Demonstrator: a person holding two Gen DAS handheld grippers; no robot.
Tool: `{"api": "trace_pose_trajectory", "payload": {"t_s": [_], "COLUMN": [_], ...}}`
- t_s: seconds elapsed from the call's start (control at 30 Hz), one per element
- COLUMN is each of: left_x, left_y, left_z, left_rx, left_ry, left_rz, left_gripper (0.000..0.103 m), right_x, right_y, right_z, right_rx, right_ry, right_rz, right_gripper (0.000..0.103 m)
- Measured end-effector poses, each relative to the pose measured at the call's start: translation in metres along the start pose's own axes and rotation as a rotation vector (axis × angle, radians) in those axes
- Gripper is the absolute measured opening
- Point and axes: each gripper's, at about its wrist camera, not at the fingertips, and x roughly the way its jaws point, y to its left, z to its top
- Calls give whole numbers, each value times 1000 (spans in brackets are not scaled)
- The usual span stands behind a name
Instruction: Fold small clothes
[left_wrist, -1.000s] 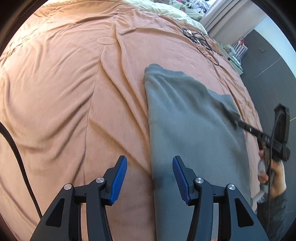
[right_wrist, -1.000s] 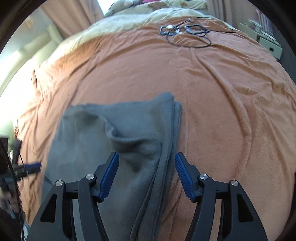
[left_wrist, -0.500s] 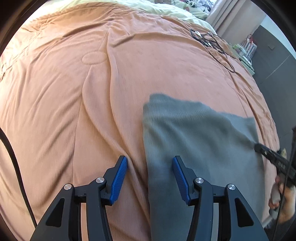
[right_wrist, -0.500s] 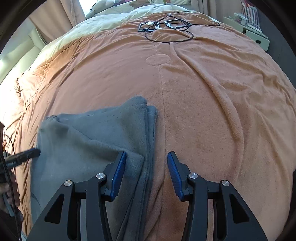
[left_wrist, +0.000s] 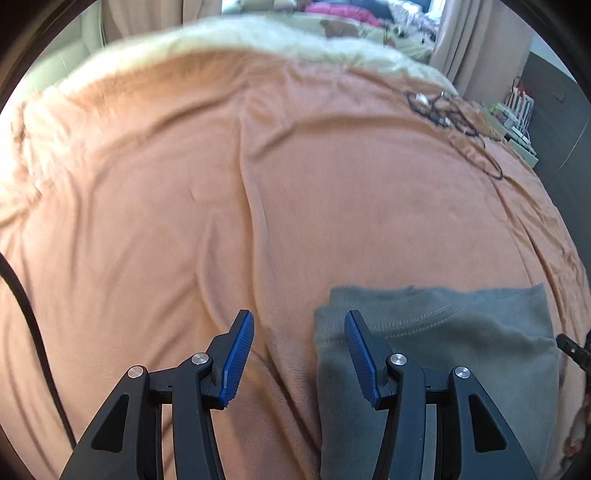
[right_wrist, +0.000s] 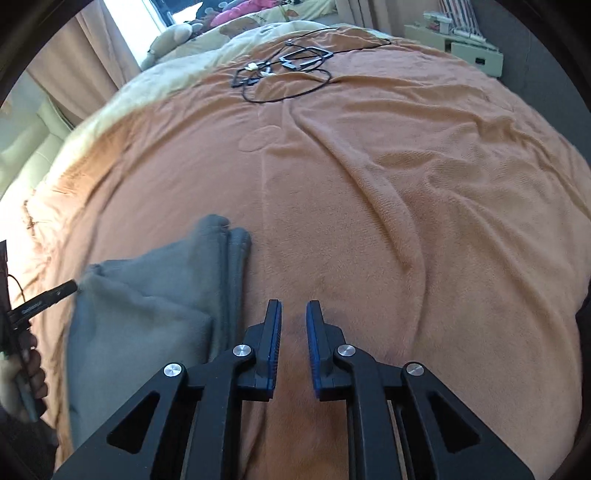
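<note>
A folded grey garment (left_wrist: 461, 350) lies on the orange blanket (left_wrist: 184, 221) at the lower right of the left wrist view. My left gripper (left_wrist: 299, 354) hovers open over the garment's left edge, one fingertip above the blanket and the other above the cloth. In the right wrist view the garment (right_wrist: 140, 325) lies to the lower left. My right gripper (right_wrist: 293, 343) is over bare blanket (right_wrist: 406, 221) just right of it, jaws closing to a narrow gap with nothing between them. The left gripper's tip (right_wrist: 44, 299) reaches the garment's far-left edge, a hand (right_wrist: 26, 373) behind it.
A tangle of black cables (right_wrist: 288, 70) lies on the far part of the bed, and it shows in the left wrist view too (left_wrist: 454, 114). Pillows and soft toys (right_wrist: 221, 18) are at the head. Low shelves (right_wrist: 461, 44) stand beside the bed. A black cord (left_wrist: 29, 321) hangs at left.
The right gripper slid right, off the grey garment onto bare blanket, and its jaws narrowed to a slit. The left gripper tilted up and moved left; the garment sank to the lower right.
</note>
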Motion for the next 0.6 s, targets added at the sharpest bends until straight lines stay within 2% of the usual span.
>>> {"api": "trace_pose_trajectory", "payload": {"t_s": [0.07, 0.13, 0.17, 0.2, 0.23, 0.3, 0.37, 0.43, 0.6], "left_x": [-11, -18, -19, -20, -21, -20, -15, -10, 9], "left_y": [-5, -16, -21, -28, -34, -46, -58, -68, -90], "left_z": [1, 1, 0, -1, -2, -5, -5, -5, -7], "left_rx": [5, 34, 48, 65, 76, 93, 113, 133, 171], "left_ry": [-12, 1, 5, 12, 18, 30, 50, 59, 89], "left_rz": [-43, -116, -136, -157, -176, -219, -238, -250, -262], "left_gripper": [53, 53, 53, 53, 53, 47, 31, 21, 16], "right_x": [-5, -10, -14, -16, -18, -20, -19, -18, -10], "right_y": [-2, -3, -6, -5, -3, -2, -3, -6, -7], "right_z": [-1, -3, -3, -4, -5, -8, -8, -8, -5], "right_rx": [-1, -4, -6, -10, -20, -38, -41, -40, -56], "right_ry": [1, 0, -1, -3, -2, 4, 13, 17, 23], "right_rz": [19, 41, 69, 93, 112, 119, 119, 128, 133], "right_gripper": [15, 43, 73, 84, 84, 84, 84, 84, 84]}}
